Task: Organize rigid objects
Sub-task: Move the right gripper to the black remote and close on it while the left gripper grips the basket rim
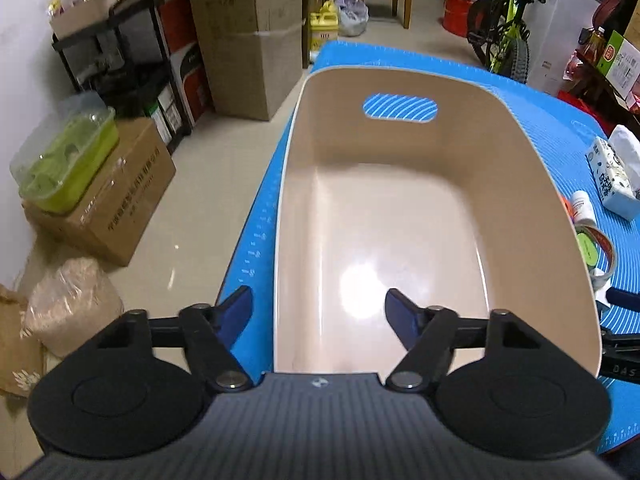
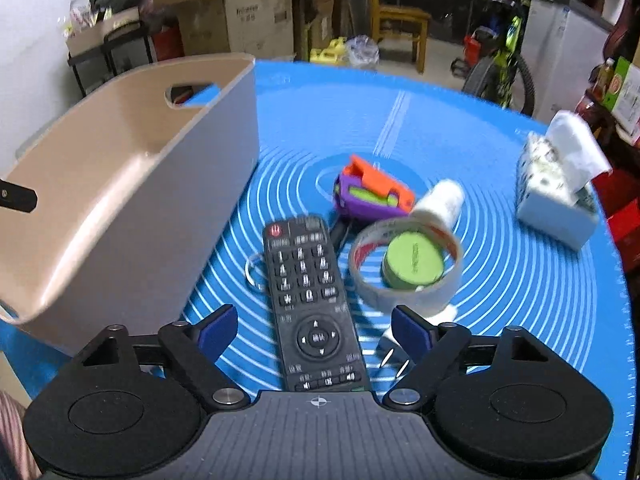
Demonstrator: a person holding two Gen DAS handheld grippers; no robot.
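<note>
An empty beige bin [image 1: 400, 220] with a handle slot stands on the blue mat [image 1: 540, 128]. My left gripper [image 1: 318, 302] is open astride the bin's near left wall: one finger hangs outside and one inside, and neither pad touches it. A black remote [image 2: 308, 288] lies beside the bin [image 2: 120, 184], and my right gripper [image 2: 314, 316] stands open over its near end with gaps on both sides. Beyond the remote lie a tape roll [image 2: 400, 300] around a green-lidded jar [image 2: 414, 258], a white bottle [image 2: 440, 200] and an orange-and-purple toy [image 2: 372, 196].
A tissue pack [image 2: 556, 184] sits at the mat's right side. A white plug [image 2: 392, 344] lies by my right finger, and a clear ring [image 2: 254, 270] lies left of the remote. Cardboard boxes [image 1: 248, 40], a chair [image 2: 400, 28] and a bicycle [image 1: 504, 28] stand on the floor beyond the table.
</note>
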